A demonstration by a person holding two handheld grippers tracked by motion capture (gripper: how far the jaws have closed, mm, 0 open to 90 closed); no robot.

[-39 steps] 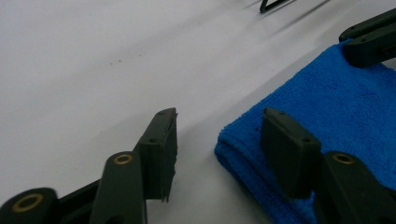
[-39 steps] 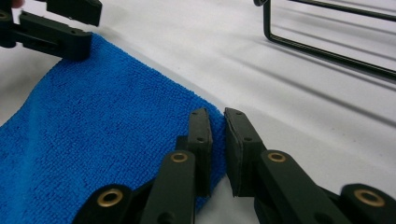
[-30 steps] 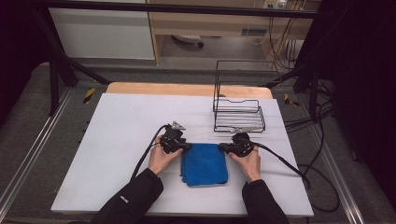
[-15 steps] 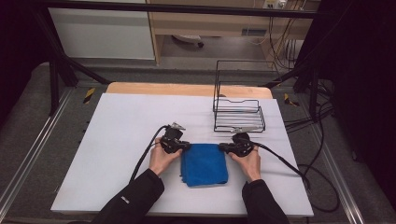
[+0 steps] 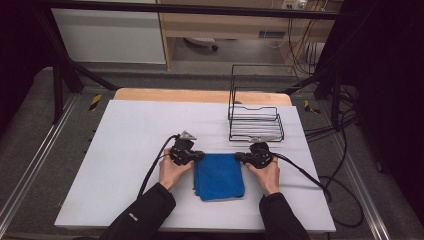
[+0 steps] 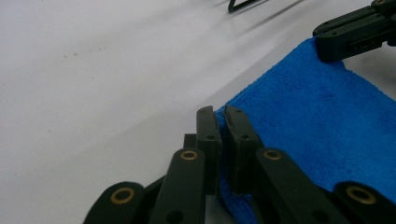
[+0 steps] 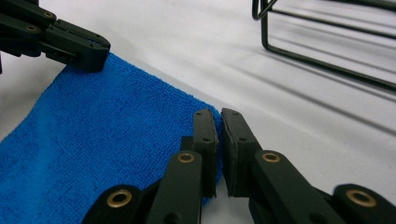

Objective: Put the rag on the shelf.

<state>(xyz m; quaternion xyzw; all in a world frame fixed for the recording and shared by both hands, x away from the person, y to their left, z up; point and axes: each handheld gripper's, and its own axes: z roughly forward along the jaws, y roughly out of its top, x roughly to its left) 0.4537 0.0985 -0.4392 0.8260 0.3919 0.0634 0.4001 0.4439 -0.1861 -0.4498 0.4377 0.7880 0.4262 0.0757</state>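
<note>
Gripping blue cloth (image 5: 219,176) corners, both fingers closed | white table (image 5: 130,135) | wire rack (image 5: 256,122)

Cloth (image 5: 219,176) I'm working is plain bright blue, no pattern. Both my grippers, left (image 5: 199,156) and right (image 5: 240,157), are black with brass-coloured rivets. Table (image 5: 130,130) top white, tan wood strip at the far edge. Rack (image 5: 256,122) is black wire. Sleeves (image 5: 142,217) black.

Grey carpet floor (image 5: 30,150) (dimly lit) surrounds a wooden cabinet (image 5: 225,25).
</note>
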